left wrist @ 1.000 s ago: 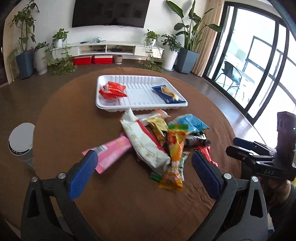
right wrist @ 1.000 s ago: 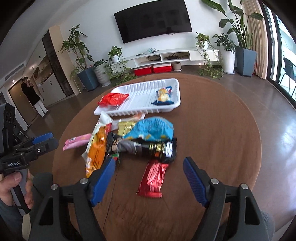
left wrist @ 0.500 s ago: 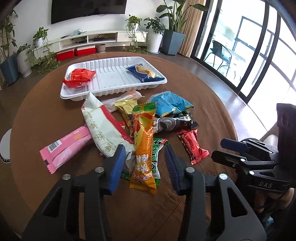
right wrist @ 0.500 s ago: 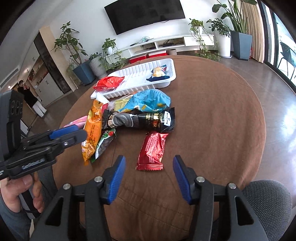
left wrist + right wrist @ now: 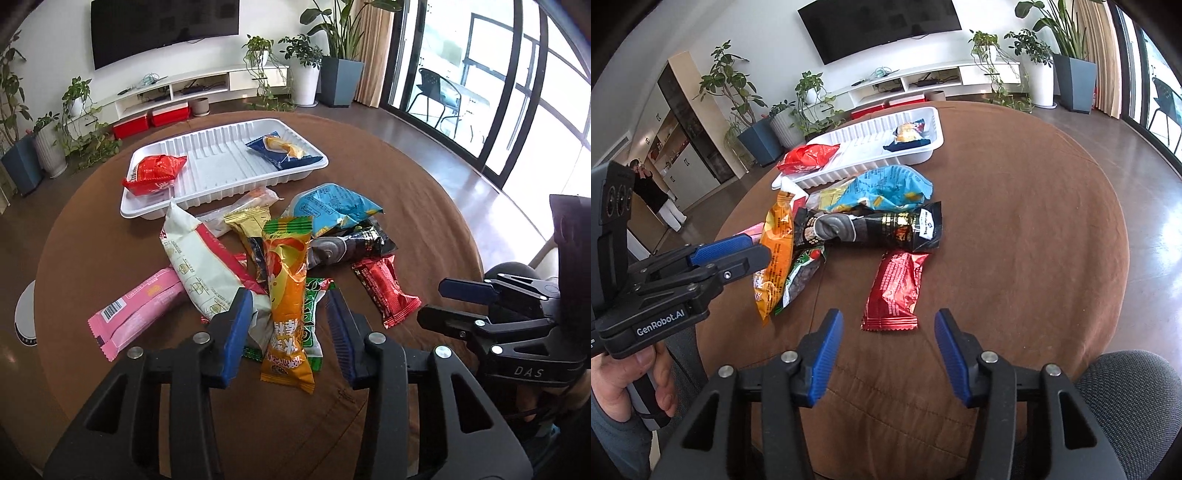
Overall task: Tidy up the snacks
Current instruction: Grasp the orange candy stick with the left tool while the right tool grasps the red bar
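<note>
A pile of snack packets lies on the round brown table (image 5: 424,192). My left gripper (image 5: 290,314) is open, its jaws either side of the near end of an orange packet (image 5: 286,280) that lies over a green packet (image 5: 312,314). My right gripper (image 5: 888,332) is open, just short of a red foil packet (image 5: 895,291), not touching it. The white tray (image 5: 221,162) at the back holds a red bag (image 5: 155,173) and a dark blue packet (image 5: 282,149).
The pile also has a white-and-red bag (image 5: 199,258), a pink bar (image 5: 136,306), a light blue bag (image 5: 332,206), a black packet (image 5: 351,247) and a gold one (image 5: 247,221). A grey chair (image 5: 1126,398) is near right. A person (image 5: 653,192) stands far left.
Both grippers moved forward and down toward the pile and narrowed their jaws. The left one now straddles the orange packet; the right one closed in on the red foil packet.
</note>
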### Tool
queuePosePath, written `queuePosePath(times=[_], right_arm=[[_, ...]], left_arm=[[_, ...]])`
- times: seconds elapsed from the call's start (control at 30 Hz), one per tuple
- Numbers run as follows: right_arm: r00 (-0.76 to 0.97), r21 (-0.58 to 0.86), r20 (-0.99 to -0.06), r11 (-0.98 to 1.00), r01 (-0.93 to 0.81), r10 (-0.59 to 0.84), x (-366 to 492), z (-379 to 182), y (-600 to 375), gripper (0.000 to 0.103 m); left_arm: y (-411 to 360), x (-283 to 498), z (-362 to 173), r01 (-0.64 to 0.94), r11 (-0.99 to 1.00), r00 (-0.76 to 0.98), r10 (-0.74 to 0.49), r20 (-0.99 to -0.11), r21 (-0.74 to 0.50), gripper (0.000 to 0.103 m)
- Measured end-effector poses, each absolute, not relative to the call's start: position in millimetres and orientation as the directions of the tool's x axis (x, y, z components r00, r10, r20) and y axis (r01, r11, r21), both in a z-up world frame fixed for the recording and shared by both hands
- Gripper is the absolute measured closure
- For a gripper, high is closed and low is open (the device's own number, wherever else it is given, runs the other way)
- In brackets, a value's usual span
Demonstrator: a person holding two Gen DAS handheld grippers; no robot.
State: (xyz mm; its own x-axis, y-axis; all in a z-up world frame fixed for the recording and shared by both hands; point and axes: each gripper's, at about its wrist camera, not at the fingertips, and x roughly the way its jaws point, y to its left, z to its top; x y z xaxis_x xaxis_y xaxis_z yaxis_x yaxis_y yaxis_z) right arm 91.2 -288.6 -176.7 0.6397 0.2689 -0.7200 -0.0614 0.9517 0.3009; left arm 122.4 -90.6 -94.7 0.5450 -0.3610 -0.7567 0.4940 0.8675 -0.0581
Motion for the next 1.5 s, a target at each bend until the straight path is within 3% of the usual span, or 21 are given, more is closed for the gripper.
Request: queuePosePath(times=[0.3, 0.43, 0.67, 1.17, 1.2, 1.47, 1.5], right_arm=[[0.634, 0.3, -0.725, 0.952, -0.061, 0.269, 91, -178, -288, 0.047], [0.632, 0.299, -0.727, 0.952, -0.062, 0.27, 91, -178, -288, 0.047], [0.63, 0.299, -0.729, 0.952, -0.062, 0.27, 91, -179, -288, 0.047], [0.617, 0.291, -0.74, 0.954, -0.066, 0.268, 92, -181, -285, 0.047], [0.617, 0.292, -0.74, 0.954, -0.064, 0.268, 93, -181, -285, 0.047], [0.607, 0.29, -0.748, 0.955, -0.065, 0.269, 94, -184, -282, 0.047], [0.607, 0.289, -0.748, 0.955, -0.064, 0.268, 93, -184, -282, 0.047]], left_arm=[[-99, 119, -99, 0.533, 0.845, 0.522, -0.375, -0.766, -0.05, 0.064], [-98, 122, -98, 0.537, 0.842, 0.519, -0.383, -0.764, -0.058, 0.076], [-102, 113, -98, 0.547, 0.837, 0.538, -0.343, -0.77, 0.009, 0.076], [-99, 134, -125, 0.527, 0.846, 0.448, -0.356, -0.82, -0.08, 0.076], [-97, 135, -124, 0.525, 0.845, 0.445, -0.37, -0.816, -0.097, 0.082], [-90, 133, -123, 0.529, 0.835, 0.432, -0.419, -0.799, -0.152, 0.085], [-90, 132, -124, 0.529, 0.834, 0.429, -0.421, -0.799, -0.156, 0.09]])
